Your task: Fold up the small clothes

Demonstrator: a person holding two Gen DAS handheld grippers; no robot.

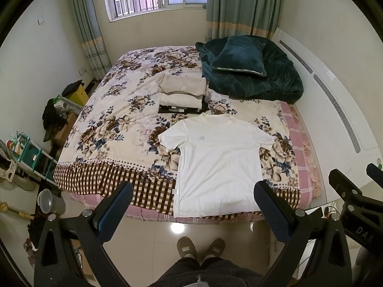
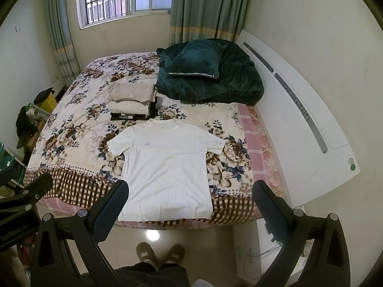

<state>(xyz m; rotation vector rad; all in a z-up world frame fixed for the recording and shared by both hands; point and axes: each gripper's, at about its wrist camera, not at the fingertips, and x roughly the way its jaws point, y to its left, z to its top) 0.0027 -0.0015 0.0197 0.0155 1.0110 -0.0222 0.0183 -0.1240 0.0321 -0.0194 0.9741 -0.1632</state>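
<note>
A white T-shirt lies spread flat, front up, on the floral bedspread, hem at the bed's near edge. It also shows in the right wrist view. Behind its collar is a stack of folded clothes, beige on top, dark at the bottom, also in the right wrist view. My left gripper is open and empty, held back from the bed above the floor. My right gripper is open and empty, also short of the hem. It shows at the right edge of the left wrist view.
A dark green blanket and cushion are heaped at the bed's far right by the white headboard. Boxes, a shelf and a bucket crowd the floor left of the bed. The person's slippered feet stand on the tiled floor.
</note>
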